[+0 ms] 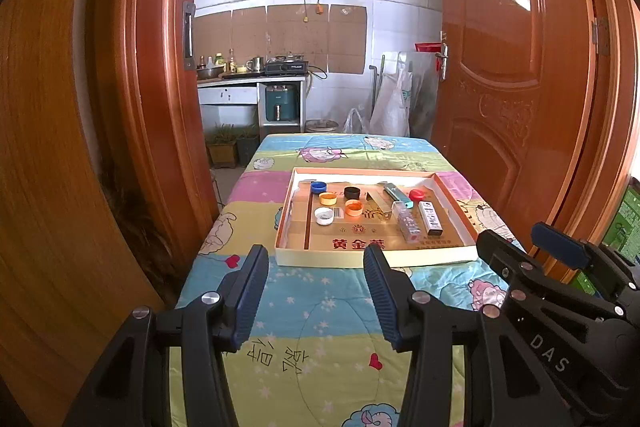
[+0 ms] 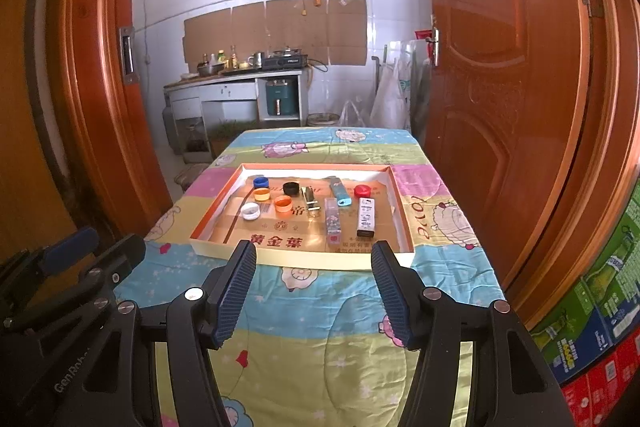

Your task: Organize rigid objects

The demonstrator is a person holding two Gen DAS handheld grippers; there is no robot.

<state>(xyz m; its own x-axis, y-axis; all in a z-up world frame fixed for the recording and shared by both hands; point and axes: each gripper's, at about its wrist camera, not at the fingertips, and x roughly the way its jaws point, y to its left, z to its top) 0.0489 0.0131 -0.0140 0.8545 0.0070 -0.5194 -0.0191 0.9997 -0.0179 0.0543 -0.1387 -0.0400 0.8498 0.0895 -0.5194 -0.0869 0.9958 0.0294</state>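
A shallow cardboard tray (image 1: 376, 259) (image 2: 300, 261) lies on the table with a cartoon-print quilt over it. Inside it are several bottle caps: blue (image 1: 318, 187) (image 2: 261, 182), yellow (image 1: 328, 198), black (image 1: 352, 192) (image 2: 291, 188), orange (image 1: 353, 207) (image 2: 283, 205), white (image 1: 324, 215) (image 2: 251, 210) and red (image 1: 416, 194) (image 2: 362, 191). To their right lie a blue lighter (image 2: 341, 191), a clear lighter (image 1: 408, 223) (image 2: 333, 221) and a white lighter (image 1: 430, 219) (image 2: 366, 217). My left gripper (image 1: 316, 259) and right gripper (image 2: 314, 255) hover open and empty just short of the tray's near wall.
The quilted table (image 1: 320, 307) runs through a doorway between wooden door leaves (image 1: 516, 67). A kitchen counter with a stove (image 1: 286, 67) stands behind. Printed cartons (image 2: 600, 307) are stacked at the right. The right gripper's body (image 1: 560, 287) shows beside my left one.
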